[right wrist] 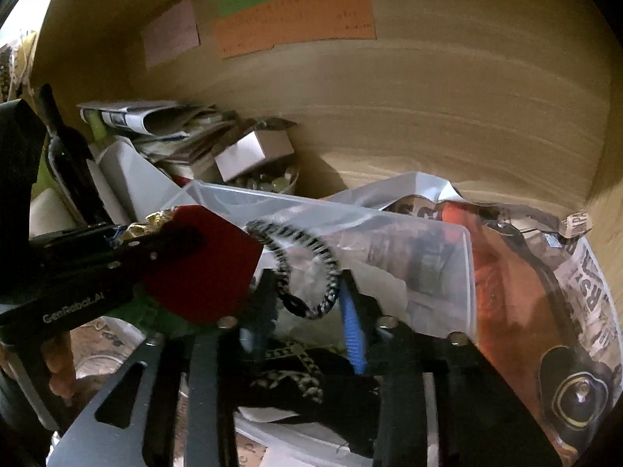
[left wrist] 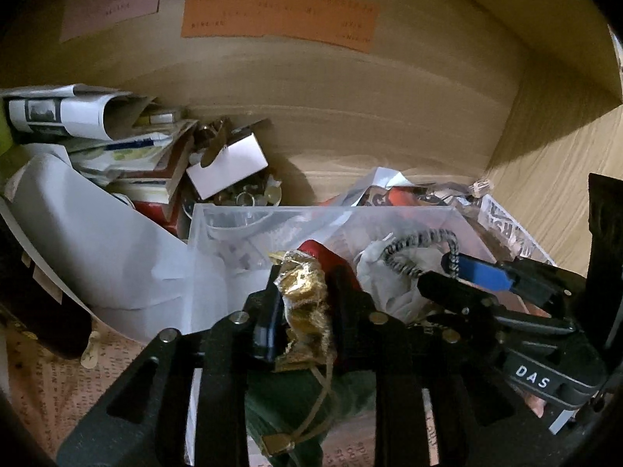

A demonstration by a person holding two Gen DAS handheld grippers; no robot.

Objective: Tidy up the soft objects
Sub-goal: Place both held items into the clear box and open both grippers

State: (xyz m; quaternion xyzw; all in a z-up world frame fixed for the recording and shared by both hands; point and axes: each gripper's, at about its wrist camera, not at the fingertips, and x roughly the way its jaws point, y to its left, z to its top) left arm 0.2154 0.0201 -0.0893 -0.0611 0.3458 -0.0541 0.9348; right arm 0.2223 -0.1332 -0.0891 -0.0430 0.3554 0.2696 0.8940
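My left gripper (left wrist: 301, 292) is shut on a crumpled gold fabric pouch (left wrist: 301, 295) with a cord hanging below, held above a clear plastic bin (left wrist: 233, 225). A red piece (left wrist: 331, 258) sits just behind the pouch. My right gripper (right wrist: 307, 295) is shut on a black-and-white braided cord loop (right wrist: 307, 268), also over the clear bin (right wrist: 428, 249). The right gripper shows in the left wrist view (left wrist: 467, 276) with the cord loop (left wrist: 420, 249). The left gripper shows in the right wrist view (right wrist: 128, 241) with the red piece (right wrist: 206, 260). White crumpled fabric (left wrist: 393, 280) lies in the bin.
I am inside a wooden cabinet with coloured paper notes (left wrist: 280, 11) on the back wall. Stacked papers and books (left wrist: 117, 144), a small white box (left wrist: 227, 163) and a dark bottle (right wrist: 70, 163) stand at left. An orange printed bag (right wrist: 525, 272) lies at right.
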